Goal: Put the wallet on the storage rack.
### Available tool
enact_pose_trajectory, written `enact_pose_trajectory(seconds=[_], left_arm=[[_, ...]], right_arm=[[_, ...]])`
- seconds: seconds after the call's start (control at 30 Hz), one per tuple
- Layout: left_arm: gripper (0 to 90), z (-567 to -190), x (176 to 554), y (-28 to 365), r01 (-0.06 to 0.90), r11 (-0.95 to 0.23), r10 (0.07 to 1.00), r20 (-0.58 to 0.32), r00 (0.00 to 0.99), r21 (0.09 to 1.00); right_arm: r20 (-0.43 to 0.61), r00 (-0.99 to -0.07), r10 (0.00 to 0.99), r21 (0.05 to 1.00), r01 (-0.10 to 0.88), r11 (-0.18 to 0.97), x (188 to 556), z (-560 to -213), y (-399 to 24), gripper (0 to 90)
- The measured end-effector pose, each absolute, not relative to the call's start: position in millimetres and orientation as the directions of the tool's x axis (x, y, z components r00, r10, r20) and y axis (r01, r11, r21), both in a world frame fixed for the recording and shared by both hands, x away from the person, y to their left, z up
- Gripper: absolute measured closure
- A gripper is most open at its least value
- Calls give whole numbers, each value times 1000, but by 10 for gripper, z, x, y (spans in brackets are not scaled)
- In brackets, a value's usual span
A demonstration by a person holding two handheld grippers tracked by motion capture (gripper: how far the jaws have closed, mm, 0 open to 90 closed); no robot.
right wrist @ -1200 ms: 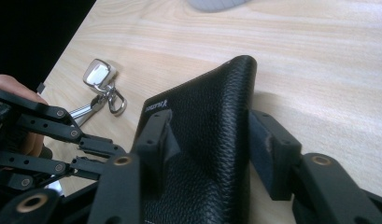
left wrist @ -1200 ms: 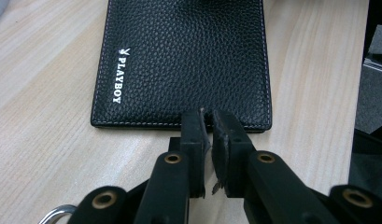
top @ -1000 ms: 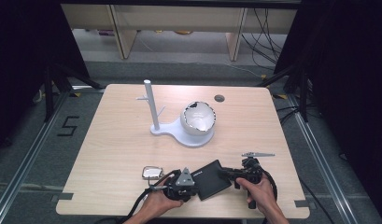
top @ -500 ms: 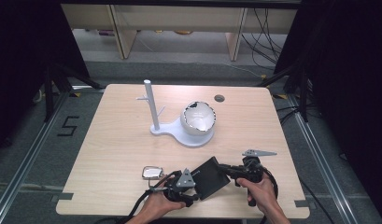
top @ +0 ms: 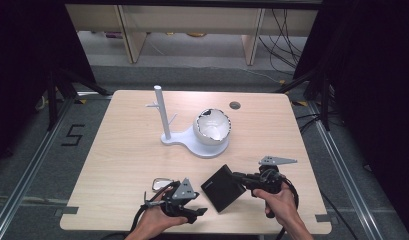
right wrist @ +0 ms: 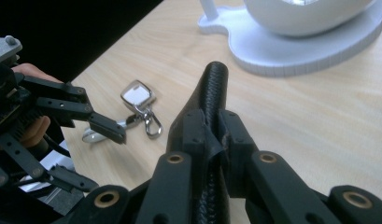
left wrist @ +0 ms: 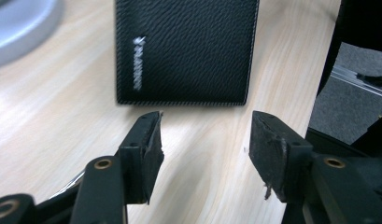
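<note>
Pebbled black leather wallet (left wrist: 186, 51), rectangular

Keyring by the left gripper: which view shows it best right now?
The right gripper view: the keyring lies on the table with its square fob and clasp clear, beside the open left gripper. The high view shows it small, partly behind that gripper.

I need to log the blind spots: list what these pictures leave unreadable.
- Silver lettering on the wallet: blurred in the left gripper view.
- Wallet's faces, right gripper view: it is seen edge-on, pinched in the right tongs.
- Bowl contents: too small in the high view; cut off by the top edge in the right gripper view.
- Key fob markings: glare.
</note>
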State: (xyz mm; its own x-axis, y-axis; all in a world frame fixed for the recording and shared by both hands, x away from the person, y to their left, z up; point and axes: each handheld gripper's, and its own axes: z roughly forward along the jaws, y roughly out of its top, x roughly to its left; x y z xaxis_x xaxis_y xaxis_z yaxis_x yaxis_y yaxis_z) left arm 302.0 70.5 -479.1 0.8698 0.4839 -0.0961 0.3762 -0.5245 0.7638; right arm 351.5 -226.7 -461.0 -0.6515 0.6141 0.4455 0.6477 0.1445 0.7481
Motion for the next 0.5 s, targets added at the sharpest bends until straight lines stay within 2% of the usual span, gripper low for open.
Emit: enact_pose_trajectory(seconds=[0.23, 0.27, 0.47, 0.5], left_arm=[[429, -4695, 2980, 970, 374, -511, 528, -60, 847, 774], [429, -4684, 2979, 1027, 366, -521, 528, -46, 848, 771], [419, -4698, 2947, 1198, 397, -491, 563, -66, 824, 775], [419, -4697, 2955, 1240, 390, -501, 558, -56, 828, 773]], right_arm=[[446, -658, 607, 765, 632, 124, 3548, -4439, -2283, 833], [415, -678, 607, 790, 599, 129, 3596, -4388, -2302, 833], [386, -682, 621, 810, 573, 125, 3690, -4211, -2329, 834], [411, -669, 619, 796, 595, 114, 3691, -4174, -2318, 834]])
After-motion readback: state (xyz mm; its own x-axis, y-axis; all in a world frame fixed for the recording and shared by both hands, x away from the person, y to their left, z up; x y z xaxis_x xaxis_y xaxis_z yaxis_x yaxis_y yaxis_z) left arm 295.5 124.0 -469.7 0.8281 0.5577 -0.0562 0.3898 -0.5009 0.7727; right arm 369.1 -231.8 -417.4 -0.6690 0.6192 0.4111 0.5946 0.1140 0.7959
